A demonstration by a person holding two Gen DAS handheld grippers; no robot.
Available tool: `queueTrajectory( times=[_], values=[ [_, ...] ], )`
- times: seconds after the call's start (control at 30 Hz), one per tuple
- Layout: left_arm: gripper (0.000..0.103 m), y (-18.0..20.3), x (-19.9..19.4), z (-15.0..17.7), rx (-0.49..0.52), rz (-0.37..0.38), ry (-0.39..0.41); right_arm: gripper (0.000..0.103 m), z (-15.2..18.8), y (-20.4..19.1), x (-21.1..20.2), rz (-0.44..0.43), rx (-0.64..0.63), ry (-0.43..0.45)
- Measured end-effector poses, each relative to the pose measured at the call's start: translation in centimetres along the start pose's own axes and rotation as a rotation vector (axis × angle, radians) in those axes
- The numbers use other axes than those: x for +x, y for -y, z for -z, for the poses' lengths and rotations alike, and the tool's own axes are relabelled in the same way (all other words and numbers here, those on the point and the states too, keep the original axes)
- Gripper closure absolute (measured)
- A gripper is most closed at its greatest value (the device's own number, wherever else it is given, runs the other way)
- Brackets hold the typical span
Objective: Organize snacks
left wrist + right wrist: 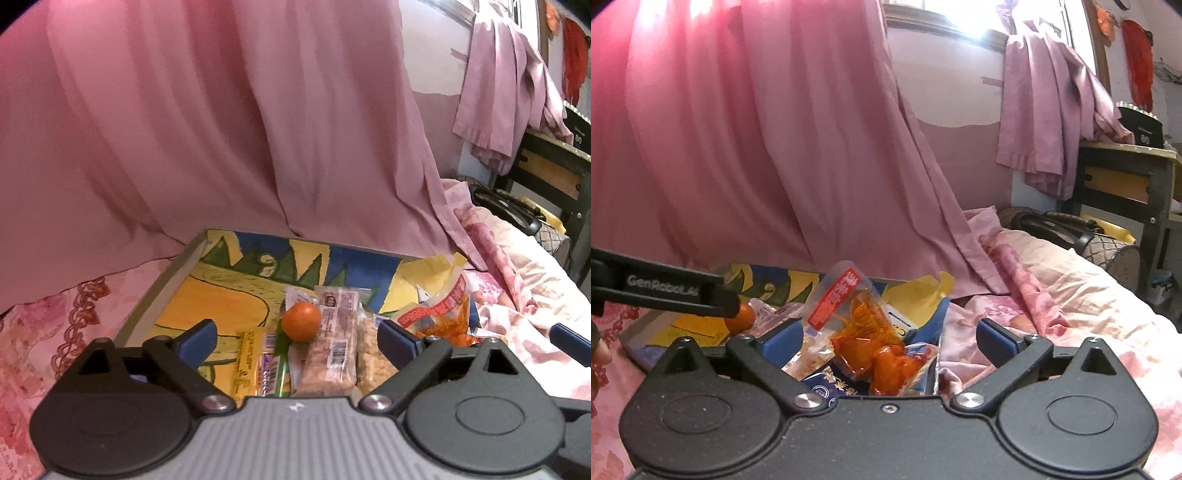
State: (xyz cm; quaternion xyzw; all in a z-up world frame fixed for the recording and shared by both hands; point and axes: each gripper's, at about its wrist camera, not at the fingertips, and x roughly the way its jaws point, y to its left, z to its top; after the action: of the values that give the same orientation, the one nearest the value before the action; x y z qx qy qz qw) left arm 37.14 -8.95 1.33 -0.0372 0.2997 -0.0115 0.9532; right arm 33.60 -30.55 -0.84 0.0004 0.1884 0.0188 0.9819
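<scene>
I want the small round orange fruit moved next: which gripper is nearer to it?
Left. The left gripper has the small round orange fruit just ahead of its open jaws; the right gripper faces the clear packet of orange snacks, the fruit off to its left.

"GenRobot.AI" stands in pale letters on the black gripper arm (661, 288) at nine o'clock in the right view. At three o'clock, a black box (1143, 129) on the desk bears "80".

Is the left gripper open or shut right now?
Open. The left gripper has its blue pads spread wide above the tray, nothing pinched; the mandarin lies free between them.
</scene>
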Motion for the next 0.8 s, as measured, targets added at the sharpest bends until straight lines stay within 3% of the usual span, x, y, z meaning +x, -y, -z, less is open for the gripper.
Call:
queueTrajectory(
  times=[0.53,0.8],
  values=[
    [0.001,-0.7,-5.0,0.2,-0.013,-0.003,0.038,0.001,-1.2,0.5,-6.3,0.04,0.047,0.048],
    [0.001,-1.9,-8.3,2.0,-0.008,-0.026,0.053,0.001,-1.0,0.4,-9.6,0.046,0.067,0.066]
  ],
)
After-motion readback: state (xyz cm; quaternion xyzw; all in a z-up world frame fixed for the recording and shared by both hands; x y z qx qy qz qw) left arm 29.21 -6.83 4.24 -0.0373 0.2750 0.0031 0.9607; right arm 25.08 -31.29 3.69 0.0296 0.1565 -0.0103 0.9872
